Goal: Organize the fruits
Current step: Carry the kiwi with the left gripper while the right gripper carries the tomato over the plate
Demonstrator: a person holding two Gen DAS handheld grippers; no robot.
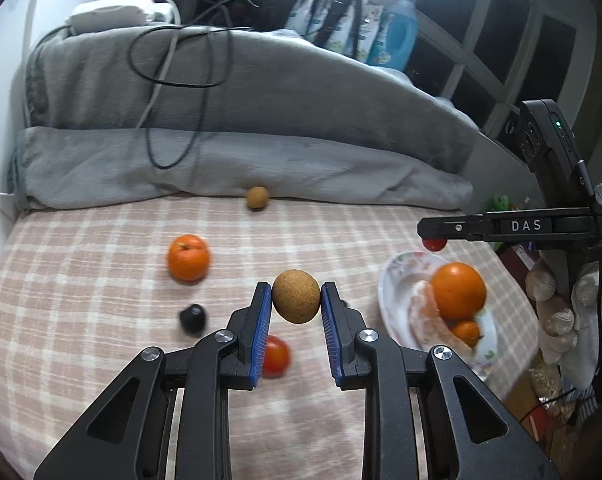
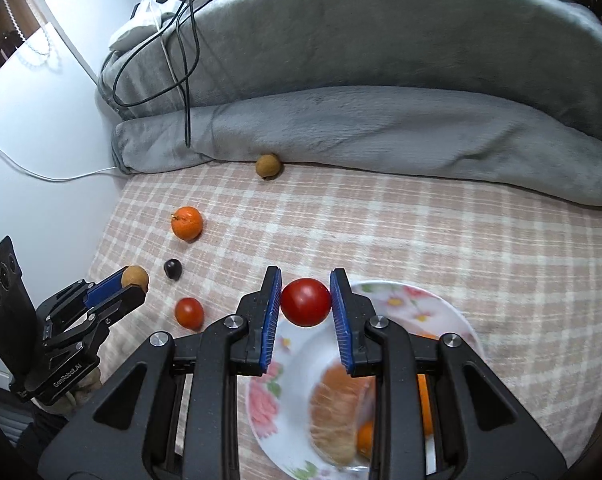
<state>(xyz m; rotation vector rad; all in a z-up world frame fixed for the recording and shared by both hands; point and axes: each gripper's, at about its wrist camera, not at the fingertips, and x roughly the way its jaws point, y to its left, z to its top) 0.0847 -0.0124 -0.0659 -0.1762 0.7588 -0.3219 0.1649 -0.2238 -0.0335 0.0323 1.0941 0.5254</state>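
Your left gripper (image 1: 296,297) pinches a brown fruit (image 1: 295,296); your right gripper (image 2: 306,302) pinches a tomato (image 2: 306,302) above the plate (image 2: 453,312) (floral rim clear only from the right wrist).

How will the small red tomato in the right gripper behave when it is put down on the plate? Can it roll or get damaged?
The tomato is round and smooth, so it will probably roll on the plate unless it rests against the fruit there. Its shiny skin looks slippery and thin, and the right gripper holds it only by two narrow sides, so a harder squeeze might bruise it.
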